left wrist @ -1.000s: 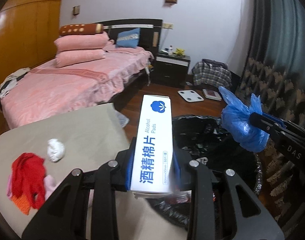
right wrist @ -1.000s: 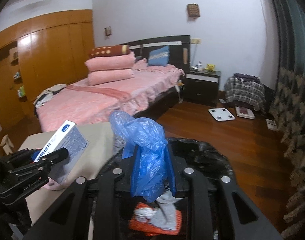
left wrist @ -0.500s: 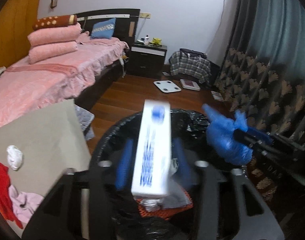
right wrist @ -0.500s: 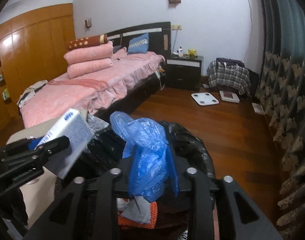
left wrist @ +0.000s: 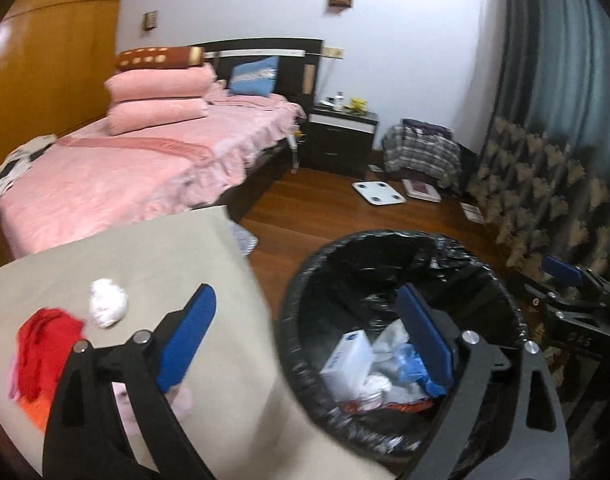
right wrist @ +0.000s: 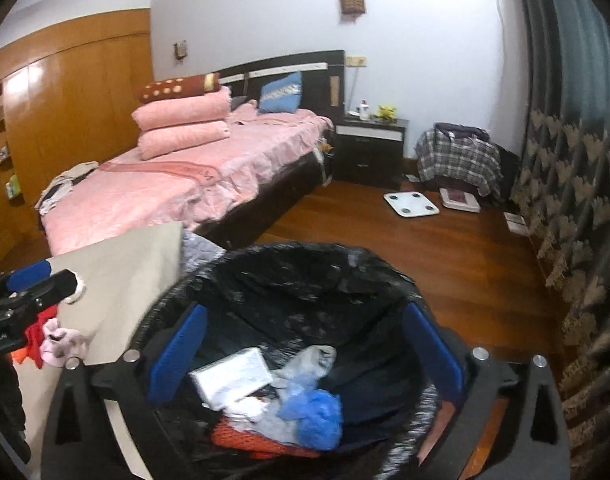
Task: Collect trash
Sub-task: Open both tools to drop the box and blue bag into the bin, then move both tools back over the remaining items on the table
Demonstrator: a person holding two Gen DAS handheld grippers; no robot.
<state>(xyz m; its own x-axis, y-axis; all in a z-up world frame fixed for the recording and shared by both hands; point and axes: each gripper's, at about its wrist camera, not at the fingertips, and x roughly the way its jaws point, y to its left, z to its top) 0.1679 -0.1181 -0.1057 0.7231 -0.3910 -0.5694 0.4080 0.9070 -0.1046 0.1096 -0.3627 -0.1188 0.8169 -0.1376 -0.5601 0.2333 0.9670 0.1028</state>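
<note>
Left gripper (left wrist: 305, 340) spread wide and empty, straddling the desk (left wrist: 177, 256) edge and bin (left wrist: 385, 240) rim. Right gripper (right wrist: 305, 344) likewise apart, empty, above the bin. White box (right wrist: 233, 376) and blue bag (right wrist: 317, 416) lying inside. Near the desk's left edge: white wad (left wrist: 107, 308), red cloth (left wrist: 45, 348).

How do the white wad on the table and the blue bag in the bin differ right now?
The white wad is small, white and crumpled tight; the blue bag is larger, blue and looser plastic. The wad lies on the beige table, uncollected; the bag lies in the black-lined bin beside a white box. Neither is gripped.
</note>
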